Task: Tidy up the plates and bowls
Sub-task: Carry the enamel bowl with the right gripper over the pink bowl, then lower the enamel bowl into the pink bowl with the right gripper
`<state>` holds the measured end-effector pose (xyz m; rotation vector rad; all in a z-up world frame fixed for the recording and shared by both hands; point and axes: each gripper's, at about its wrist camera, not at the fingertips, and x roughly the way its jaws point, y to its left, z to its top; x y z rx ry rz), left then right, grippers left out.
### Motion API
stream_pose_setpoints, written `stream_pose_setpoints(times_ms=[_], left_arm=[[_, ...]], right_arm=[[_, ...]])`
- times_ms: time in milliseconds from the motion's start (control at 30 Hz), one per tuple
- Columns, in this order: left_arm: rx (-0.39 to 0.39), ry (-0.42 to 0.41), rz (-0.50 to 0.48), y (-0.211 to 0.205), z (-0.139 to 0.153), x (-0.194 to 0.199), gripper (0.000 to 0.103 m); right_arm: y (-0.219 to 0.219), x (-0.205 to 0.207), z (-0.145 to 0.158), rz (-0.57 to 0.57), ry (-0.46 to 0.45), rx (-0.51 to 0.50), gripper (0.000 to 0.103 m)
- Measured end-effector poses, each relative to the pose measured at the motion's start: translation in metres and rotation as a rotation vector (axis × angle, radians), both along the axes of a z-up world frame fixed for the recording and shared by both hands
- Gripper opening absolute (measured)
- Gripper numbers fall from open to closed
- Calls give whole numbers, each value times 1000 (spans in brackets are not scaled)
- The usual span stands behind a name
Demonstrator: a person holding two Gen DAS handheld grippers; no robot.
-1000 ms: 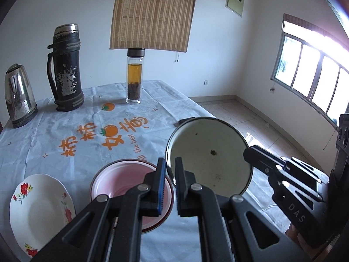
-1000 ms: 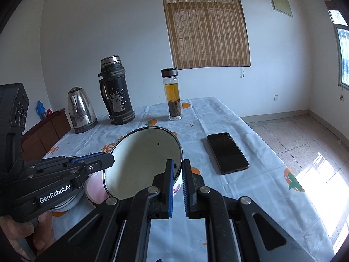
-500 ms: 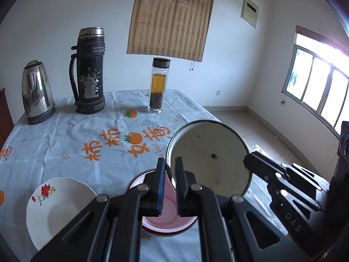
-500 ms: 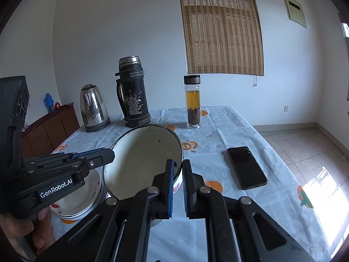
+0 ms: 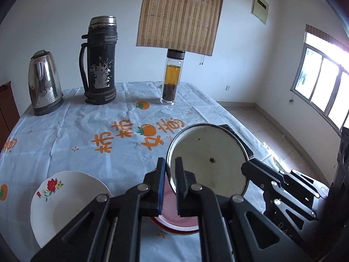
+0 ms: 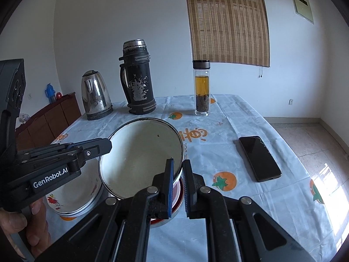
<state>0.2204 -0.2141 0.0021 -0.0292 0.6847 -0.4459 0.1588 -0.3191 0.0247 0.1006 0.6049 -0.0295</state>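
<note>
Both tools, left tool point(image 5: 170, 170) and right tool point(image 6: 178, 170), are clamped on the enamel bowl's point(image 5: 208, 161) rim, holding it above the pink bowl point(image 5: 174, 218); looks about mid-stack, flowered plate point(image 5: 65, 203) untouched on the bench point(image 5: 87, 131).

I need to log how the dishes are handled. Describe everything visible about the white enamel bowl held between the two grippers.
The white enamel bowl is round and cream-white inside, with a thin dark metal-looking rim and a few small dark specks or chips. It is empty, off the table and tipped steeply, its opening toward the cameras. The left gripper is shut on its near rim; the right gripper pinches the opposite edge. It hangs just above the pink bowl, beside the floral plate; contact with the pink bowl cannot be judged.
</note>
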Motion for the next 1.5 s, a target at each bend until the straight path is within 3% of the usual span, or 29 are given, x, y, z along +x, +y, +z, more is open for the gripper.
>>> stream_pose_setpoints(times_ms=[300,1500], left_arm=[[32,67,6,-2,-21,11,4],[79,139,19,-1,-46,19,4]], right_arm=[[3,8,-11,7,40,-8,9],[10,20,-30,21,116,-16,9]])
